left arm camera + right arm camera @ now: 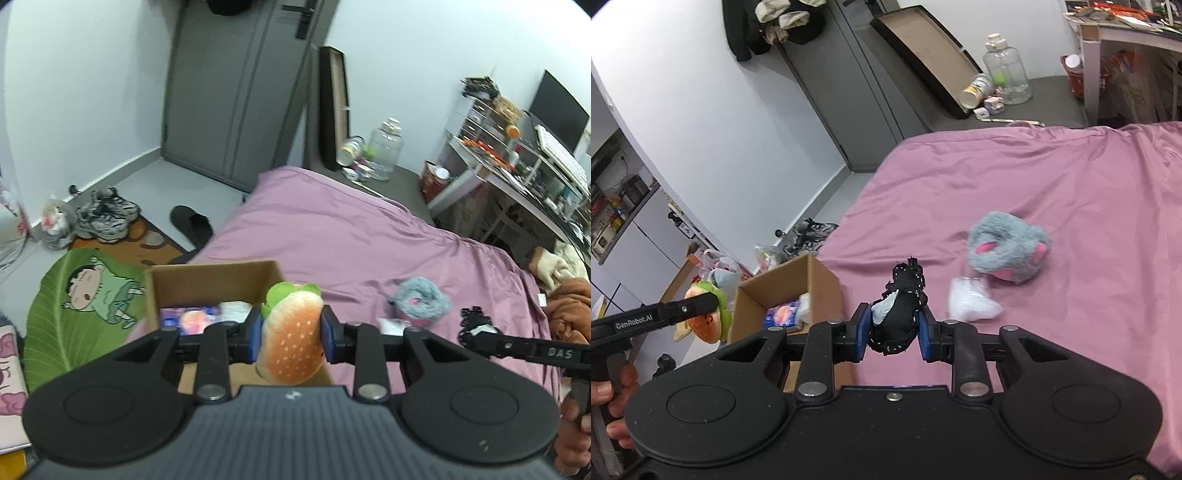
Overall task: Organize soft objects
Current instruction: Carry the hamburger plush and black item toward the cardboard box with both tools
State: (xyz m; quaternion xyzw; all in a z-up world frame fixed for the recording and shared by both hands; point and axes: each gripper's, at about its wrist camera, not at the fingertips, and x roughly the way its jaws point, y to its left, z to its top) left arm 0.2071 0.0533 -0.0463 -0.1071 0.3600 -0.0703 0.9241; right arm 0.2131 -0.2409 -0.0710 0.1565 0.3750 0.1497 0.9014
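My left gripper [291,334] is shut on a plush hamburger [291,339] with an orange bun and green lettuce, held above the near right corner of the open cardboard box [207,280]. The box sits on the pink bed [351,236] and holds a few soft packets [195,317]. My right gripper [894,328] is shut on a black soft toy with white stitching [899,314], held over the bed beside the box [816,284]. The hamburger [705,321] also shows at the left in the right wrist view. A grey and pink fluffy toy [1010,247] and a white soft wad [971,302] lie on the bed.
A green cartoon leaf cushion [81,299] lies left of the box. Shoes [107,214] and a slipper [192,225] are on the floor. A large clear jar [384,147] stands past the bed, and a cluttered desk [517,170] stands at the right.
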